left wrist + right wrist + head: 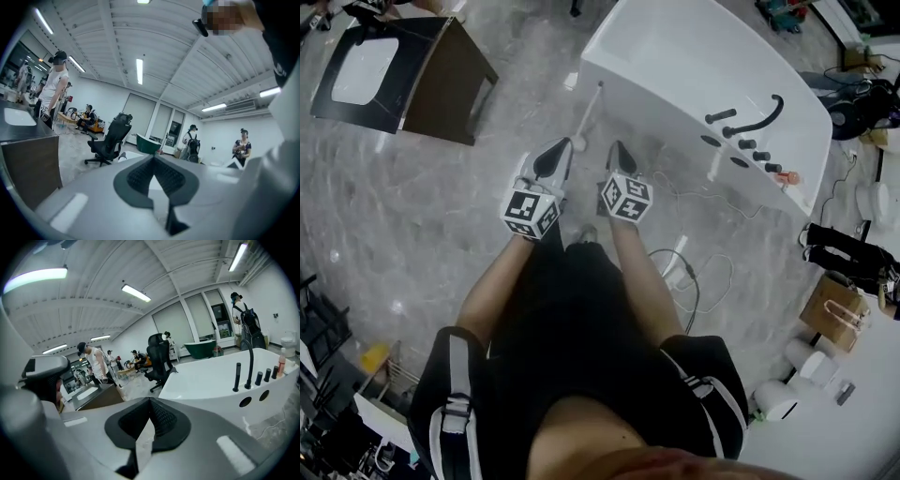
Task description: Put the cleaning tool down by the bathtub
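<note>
The cleaning tool (589, 114), a thin white stick with a rounded lower end, leans on the outer wall of the white bathtub (675, 56) with that end on the floor. No gripper holds it. My left gripper (558, 155) and right gripper (622, 155) hang side by side above the floor, just short of the tool's lower end, pointing toward the tub. In the left gripper view the left gripper (153, 158) has its pads met at the tips, nothing between them. The right gripper (150, 400) is likewise shut and empty, facing the bathtub (211, 376).
A black faucet (759, 122) and knobs sit on the tub's rim. A dark cabinet with a white basin (403, 70) stands at the upper left. White cables (694, 272) lie on the marble floor to my right, with a paper bag (834, 314) beyond. An office chair (110, 138) and several people stand farther off.
</note>
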